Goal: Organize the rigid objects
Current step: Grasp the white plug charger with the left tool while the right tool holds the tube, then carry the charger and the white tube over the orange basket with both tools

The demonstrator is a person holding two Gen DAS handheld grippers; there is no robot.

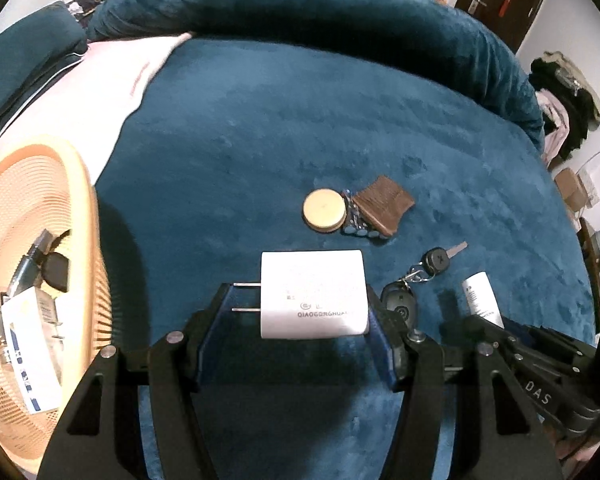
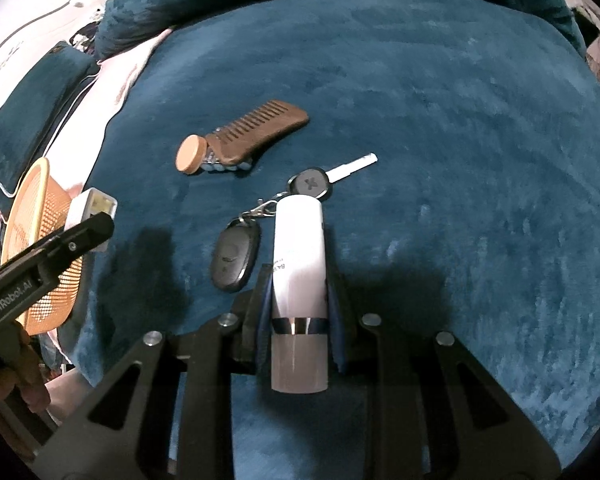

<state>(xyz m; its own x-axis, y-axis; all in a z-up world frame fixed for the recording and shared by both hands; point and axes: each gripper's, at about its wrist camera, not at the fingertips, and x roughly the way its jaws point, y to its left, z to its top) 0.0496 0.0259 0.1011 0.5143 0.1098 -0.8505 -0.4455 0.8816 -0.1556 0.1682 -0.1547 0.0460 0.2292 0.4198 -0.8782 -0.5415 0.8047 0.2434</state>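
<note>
The left tongs were clamped on a smooth white boxy charger, its two metal prongs pointing toward the woven orange basket at the left. The right tongs gripped a glossy white cylindrical tube with a silver band. Both hung over the plush teal bed cover. On it lay a brown wooden comb against a round cork-lidded jar, with a black key fob and key just beside the tube.
</note>
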